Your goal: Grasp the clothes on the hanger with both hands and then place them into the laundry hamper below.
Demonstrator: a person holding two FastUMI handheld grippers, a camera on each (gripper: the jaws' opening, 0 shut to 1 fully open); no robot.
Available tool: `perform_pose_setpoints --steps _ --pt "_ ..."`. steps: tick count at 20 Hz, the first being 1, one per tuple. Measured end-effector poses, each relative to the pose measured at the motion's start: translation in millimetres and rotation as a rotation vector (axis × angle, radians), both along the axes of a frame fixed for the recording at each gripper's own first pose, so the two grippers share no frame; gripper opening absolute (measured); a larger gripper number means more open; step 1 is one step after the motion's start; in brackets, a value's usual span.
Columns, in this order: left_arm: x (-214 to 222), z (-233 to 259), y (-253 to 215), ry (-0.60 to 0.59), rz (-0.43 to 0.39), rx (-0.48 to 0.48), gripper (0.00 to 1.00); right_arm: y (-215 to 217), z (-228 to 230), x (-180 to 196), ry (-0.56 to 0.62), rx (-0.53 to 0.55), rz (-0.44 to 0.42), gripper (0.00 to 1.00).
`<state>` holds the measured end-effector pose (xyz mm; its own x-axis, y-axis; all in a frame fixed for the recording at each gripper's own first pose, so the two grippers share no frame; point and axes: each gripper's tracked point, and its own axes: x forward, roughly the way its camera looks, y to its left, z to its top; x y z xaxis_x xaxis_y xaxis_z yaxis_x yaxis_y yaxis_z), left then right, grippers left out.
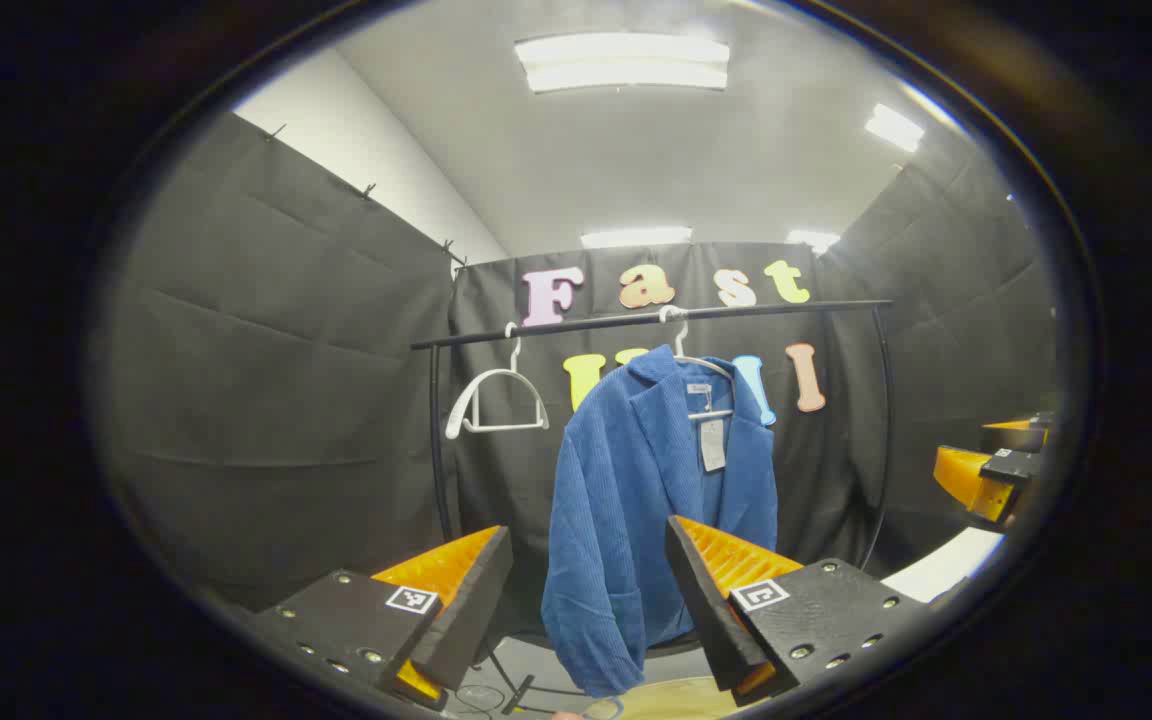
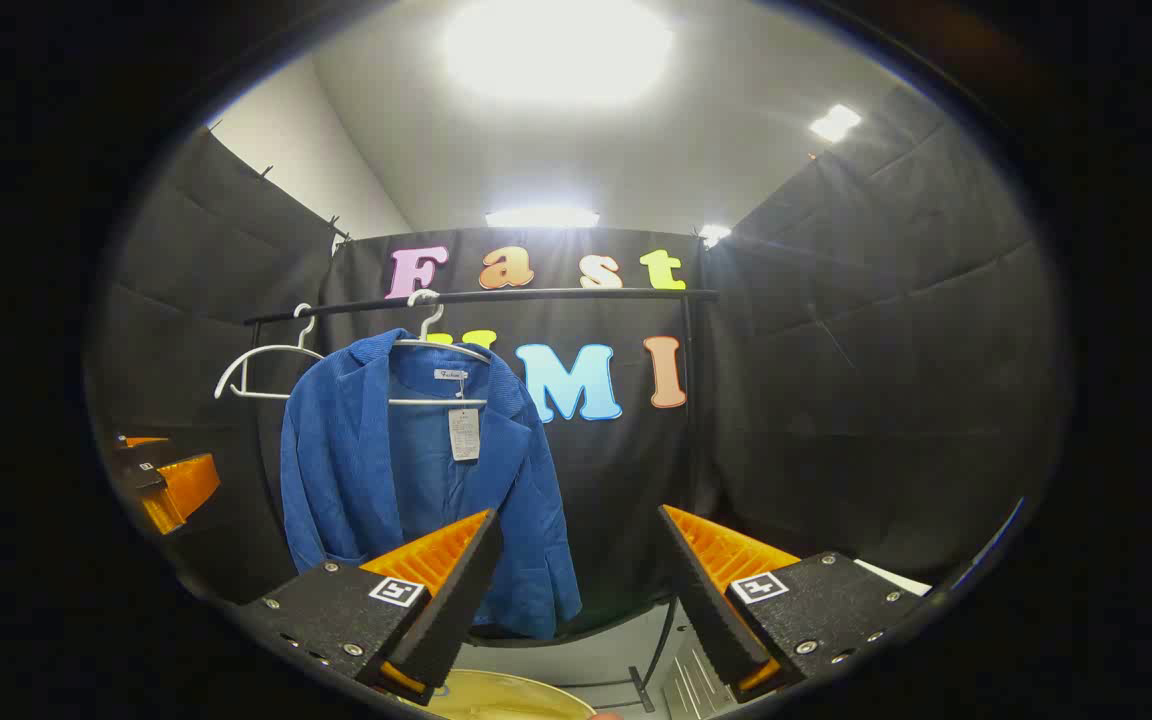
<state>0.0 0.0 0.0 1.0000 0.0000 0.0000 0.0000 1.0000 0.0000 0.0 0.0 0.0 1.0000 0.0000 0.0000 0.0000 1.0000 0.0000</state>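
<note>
1 blue corduroy jacket [image 2: 416,470] on a white hanger [image 2: 436,350]
It hangs open from the black rail [image 2: 481,296], paper tag at its collar; both grippers' [image 1: 586,600] [image 2: 576,590] jaws gape wide, jacket at 12 o'clock, untouched.

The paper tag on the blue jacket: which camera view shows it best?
The right gripper view: the jacket hangs open toward the camera, so the paper tag faces it fully. In the left gripper view the tag looks narrower, beside the lapel.

Open air before the blue jacket [image 1: 636,500], empty hanger [image 1: 496,400] beside it, rail [image 1: 656,318] above
</note>
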Motion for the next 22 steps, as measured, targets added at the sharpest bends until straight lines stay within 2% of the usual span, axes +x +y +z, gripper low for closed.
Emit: perform_pose_setpoints --steps 2,3,7,8,9,11,12,17,22 --pt "-1 -1 2 0.002 0.002 0.001 0.96 1 -2 -2 0.004 -0.002 0.002 0.95" --pt "-3 -1 4 0.002 0.003 0.003 0.9 1 -2 -3 0.004 -0.001 0.002 0.95" --pt "-5 -2 3 0.005 0.004 0.002 0.9 2 -5 -4 0.01 0.003 0.001 0.95" --pt "-4 -2 3 0.006 0.004 0.002 0.87 1 -6 -3 0.012 0.004 0.0 0.95" --pt "-4 -2 2 0.006 0.004 0.004 0.9 0 -6 -3 0.014 0.006 -0.001 0.95" --pt "-3 -1 0 0.006 0.002 0.005 0.87 -2 -7 -3 0.016 0.008 -0.002 0.95" --pt "-3 1 -1 0.005 0.001 0.006 0.9 -1 -7 -1 0.016 0.008 -0.003 0.95" --pt "1 7 -4 0.0 0.014 0.007 0.9 -1 -1 12 0.01 0.012 0.011 0.95" --pt "26 25 -15 -0.022 0.022 0.015 0.9 0 15 35 -0.014 0.027 0.025 0.95"
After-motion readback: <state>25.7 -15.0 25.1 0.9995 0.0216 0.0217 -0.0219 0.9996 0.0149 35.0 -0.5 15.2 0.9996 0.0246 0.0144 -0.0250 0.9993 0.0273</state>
